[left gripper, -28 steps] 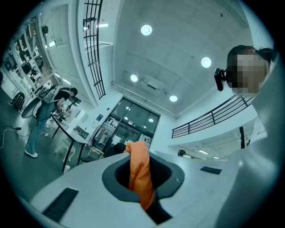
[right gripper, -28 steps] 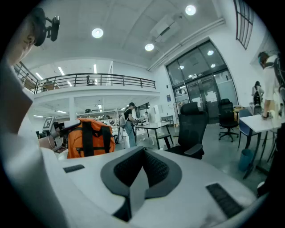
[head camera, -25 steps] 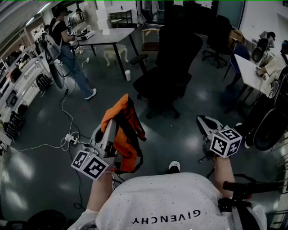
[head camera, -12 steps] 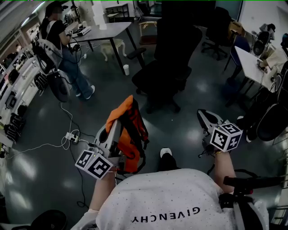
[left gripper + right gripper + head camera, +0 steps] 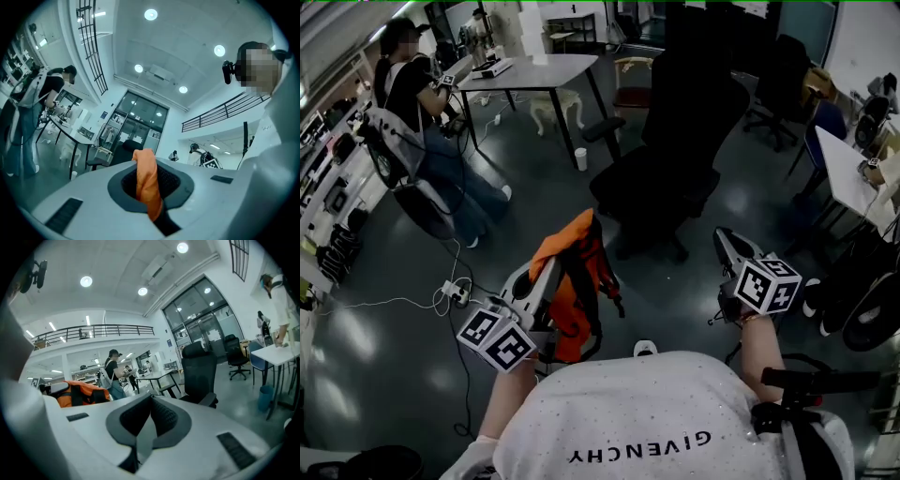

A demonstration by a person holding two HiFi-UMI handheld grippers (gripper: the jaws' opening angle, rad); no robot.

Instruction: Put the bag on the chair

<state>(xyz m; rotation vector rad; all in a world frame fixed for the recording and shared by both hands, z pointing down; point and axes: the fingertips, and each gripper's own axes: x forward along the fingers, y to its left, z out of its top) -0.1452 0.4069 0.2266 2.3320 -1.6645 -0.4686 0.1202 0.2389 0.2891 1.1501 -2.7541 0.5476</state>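
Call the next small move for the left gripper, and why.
Probably carry the bag forward toward the black chair. The left gripper is shut on the bag's orange strap, the bag hangs short of the chair, and the chair looks unoccupied.

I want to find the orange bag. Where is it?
Head view, lower left: the bag hangs from the left gripper, short of the black chair.

An open office-lab, shown by desk (image 5: 534,70), office chair (image 5: 670,159) and mezzanine railing (image 5: 103,331).
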